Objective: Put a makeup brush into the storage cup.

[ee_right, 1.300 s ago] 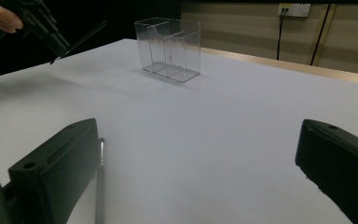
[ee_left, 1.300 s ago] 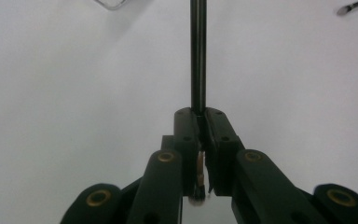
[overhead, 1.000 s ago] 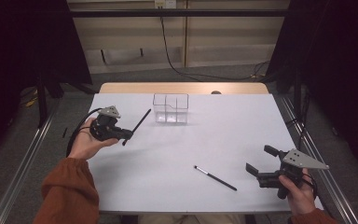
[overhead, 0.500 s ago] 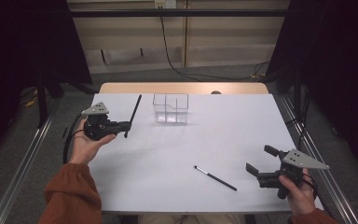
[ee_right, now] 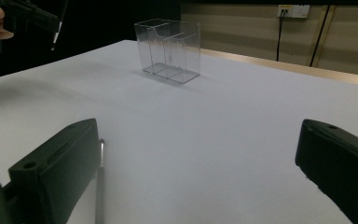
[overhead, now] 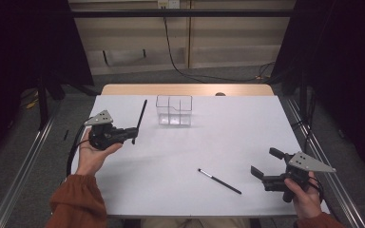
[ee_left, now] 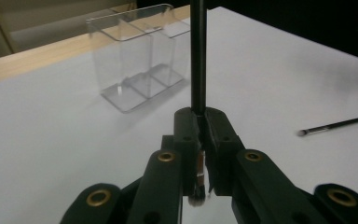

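**Brush in the left claw, one more waiting on the table**

So the thin black brush (overhead: 139, 118) is pinched low on its handle by the left claw (overhead: 132, 135), jaws clamped tight on it, bristle end poking out underneath in the left gripper view (ee_left: 196, 198). It stands nearly upright, tilted a bit, held up off the table (overhead: 247, 123) just left of the clear organizer (overhead: 174, 110), not over it yet. The organizer sits near the far edge, divided into compartments, and looks like it has nothing in it as far as I can tell.

The second brush (overhead: 219, 181) is lying flat on the table closer to the person, near the right claw (overhead: 261, 172). That claw is spread wide apart, holding nothing, low over the table with the brush beside its left jaw (ee_right: 99, 186).

My guess at what could bite here: the grip is way down at one end, so the long handle can swing or slip if the hand tips fast. Also the organizer is light clear plastic, so clipping its rim with the brush could knock it over or shove it toward the edge. And the walls are hard to see, so it'd be easy to misjudge which compartment you're over.
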Available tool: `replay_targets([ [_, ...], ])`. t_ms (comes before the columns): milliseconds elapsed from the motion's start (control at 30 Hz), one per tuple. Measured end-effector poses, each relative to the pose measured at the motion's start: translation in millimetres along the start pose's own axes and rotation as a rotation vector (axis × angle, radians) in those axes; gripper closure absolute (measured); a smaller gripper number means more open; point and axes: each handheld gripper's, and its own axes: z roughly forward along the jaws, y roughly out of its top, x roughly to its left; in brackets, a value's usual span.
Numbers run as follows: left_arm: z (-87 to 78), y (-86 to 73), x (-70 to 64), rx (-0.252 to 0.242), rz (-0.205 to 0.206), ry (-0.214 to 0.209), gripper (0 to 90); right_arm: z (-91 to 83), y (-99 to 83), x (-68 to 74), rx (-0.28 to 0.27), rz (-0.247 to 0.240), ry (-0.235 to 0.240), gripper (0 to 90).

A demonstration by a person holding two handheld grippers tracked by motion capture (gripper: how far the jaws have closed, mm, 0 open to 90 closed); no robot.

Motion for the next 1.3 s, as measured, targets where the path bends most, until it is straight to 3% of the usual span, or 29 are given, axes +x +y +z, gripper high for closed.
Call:
replay_targets([
  [133, 3.7, 0.3, -10.6, 0.015, 0.004, -0.040, 84.3, 0.6, 0.3, -0.2, 0.002, -0.004, 0.003, 0.0],
  [467, 14.0, 2.4, -31.1, 0.042, 0.030, -0.084, 84.3, 0.9, 0.8, 0.6, -0.002, -0.009, 0.009, 0.0],
  [733, 24.5, 8.3, -46.5, 0.055, 0.041, -0.148, 84.3, 1.5, 0.8, 0.7, -0.002, -0.013, 0.011, 0.0],
  [967, 34.6, 11.0, -55.7, 0.085, 0.044, -0.189, 84.3, 1.3, 0.5, 0.6, 0.000, -0.012, 0.013, 0.0],
  [1033, 36.7, 12.7, -58.8, 0.100, 0.062, -0.196, 84.2, 1.1, 0.5, 0.5, -0.001, -0.012, 0.013, 0.0],
  [1300, 48.0, 20.1, -79.3, 0.145, 0.088, -0.275, 84.3, 1.7, 0.8, 1.4, 0.001, -0.014, 0.014, 0.0],
])
